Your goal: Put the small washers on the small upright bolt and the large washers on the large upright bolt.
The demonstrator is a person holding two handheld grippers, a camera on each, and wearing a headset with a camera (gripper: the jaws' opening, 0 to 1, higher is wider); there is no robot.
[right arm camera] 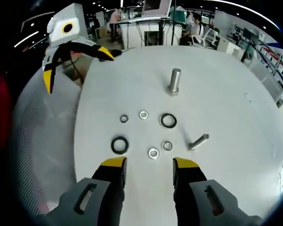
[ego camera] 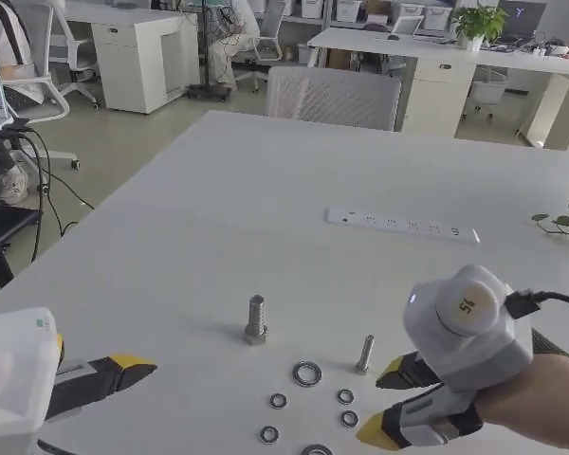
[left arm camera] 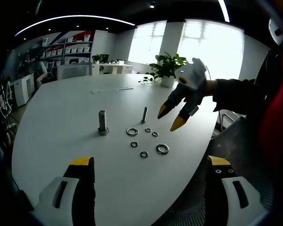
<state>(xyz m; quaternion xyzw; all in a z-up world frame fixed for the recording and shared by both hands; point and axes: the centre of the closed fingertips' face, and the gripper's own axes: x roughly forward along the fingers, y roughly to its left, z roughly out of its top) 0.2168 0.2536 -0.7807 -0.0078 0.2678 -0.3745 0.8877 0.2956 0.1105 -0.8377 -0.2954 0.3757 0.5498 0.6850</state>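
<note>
**A:** Where do the bolts stand?

**B:** The large upright bolt (ego camera: 255,319) stands head down on the white worktop (ego camera: 218,209). The small upright bolt (ego camera: 365,353) is at its 4 o'clock, apart from it.

**A:** And the washers?

**B:** All lie flat and loose on the worktop. One large washer (ego camera: 306,373) lies between the bolts, at 5 o'clock from the large one. The other large washer (ego camera: 316,450) sits at 6 o'clock, at the head view's near edge. Four small washers (ego camera: 278,401) are scattered between those two.

**A:** The grippers?

**B:** The right gripper (ego camera: 375,409) hovers at 4 o'clock from the small bolt, fingers apart with nothing between them. The left gripper (left arm camera: 150,162) is at 8 o'clock from the large bolt, fingers spread wide and empty.

**A:** Farther out?

**B:** A power strip (ego camera: 401,226) lies at 1 o'clock, well apart, and a grey chair (ego camera: 334,95) stands at the worktop's far edge.
</note>
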